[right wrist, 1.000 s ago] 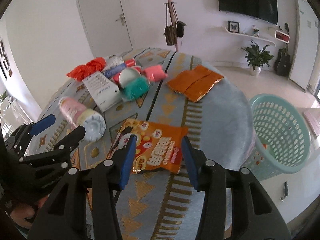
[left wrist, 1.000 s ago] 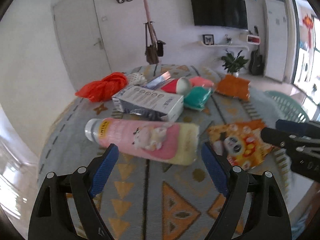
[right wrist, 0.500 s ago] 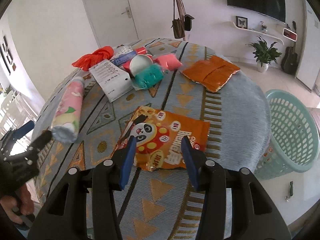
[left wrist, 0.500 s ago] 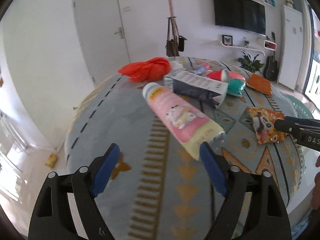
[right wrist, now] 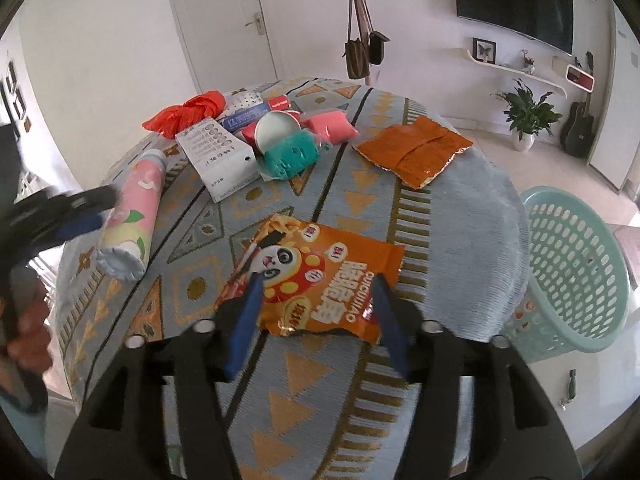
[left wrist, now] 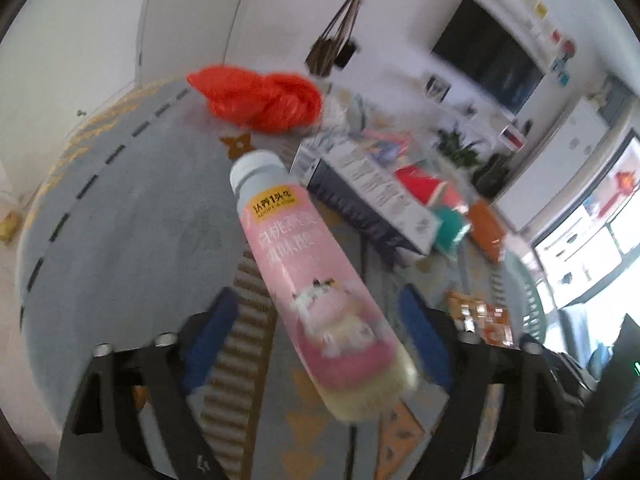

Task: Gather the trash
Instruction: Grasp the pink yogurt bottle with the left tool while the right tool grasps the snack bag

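My left hand-held gripper (left wrist: 316,326) straddles the pink bottle (left wrist: 316,280) at the worktop (right wrist: 472,216) near edge, jaws closing, not yet pinching; it may roll off; my right hand-held gripper (right wrist: 316,320), opening, brackets the snack bag (right wrist: 320,280); slippery foil; basket (right wrist: 576,280) beyond.

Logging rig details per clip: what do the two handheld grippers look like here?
Both look alike: the left gripper and right gripper each have a black, angular frame with cut-out openings, silver bolt heads at the finger joints, and two slim fingers faced with blue pads. No cables show. A hand grips the left gripper's handle; no sleeve is clearly visible.
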The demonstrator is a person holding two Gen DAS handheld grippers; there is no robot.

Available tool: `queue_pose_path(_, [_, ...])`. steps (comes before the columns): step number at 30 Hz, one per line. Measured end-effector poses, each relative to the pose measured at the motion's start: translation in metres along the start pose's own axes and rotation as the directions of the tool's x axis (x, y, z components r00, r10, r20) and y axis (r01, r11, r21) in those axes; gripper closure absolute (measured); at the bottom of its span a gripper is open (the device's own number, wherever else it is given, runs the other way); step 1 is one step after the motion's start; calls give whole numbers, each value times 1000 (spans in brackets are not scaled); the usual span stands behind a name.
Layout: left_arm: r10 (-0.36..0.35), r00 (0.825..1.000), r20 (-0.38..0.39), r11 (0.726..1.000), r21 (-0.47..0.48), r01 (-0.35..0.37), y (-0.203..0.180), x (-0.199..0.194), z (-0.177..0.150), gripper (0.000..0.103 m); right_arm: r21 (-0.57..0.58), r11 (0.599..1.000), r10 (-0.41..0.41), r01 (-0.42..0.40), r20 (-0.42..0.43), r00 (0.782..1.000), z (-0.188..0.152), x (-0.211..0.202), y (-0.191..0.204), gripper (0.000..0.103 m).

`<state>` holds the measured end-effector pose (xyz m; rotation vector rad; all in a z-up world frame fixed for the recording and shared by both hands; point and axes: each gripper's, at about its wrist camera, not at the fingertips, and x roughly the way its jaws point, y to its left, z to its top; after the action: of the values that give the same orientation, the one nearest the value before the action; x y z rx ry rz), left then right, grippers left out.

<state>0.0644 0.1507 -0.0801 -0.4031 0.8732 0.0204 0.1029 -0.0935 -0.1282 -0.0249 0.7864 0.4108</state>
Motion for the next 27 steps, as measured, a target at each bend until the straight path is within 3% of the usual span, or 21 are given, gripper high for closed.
queue_pose_path(3, [11,999,-44,1000,-15,-12,1,20,6,33,-23,1000,-14,14,-4,1000,-4,0,3,37])
queue_pose_path(11, [-18,1000,-9,1000,1,18,1,19,0,50,-98,995,-16,16,2,1000,-11,-2,14,29])
queue_pose_path(19, [-47,999,3,999,24,47,4,5,-11,52,-146,987,-77,72,-29,997,-17,22,26,28])
queue_pose_path(27, [-28,999,-24,998,50,29,2,7,-12,51,-145,983,-120,114,-30,992,7,31,26,27])
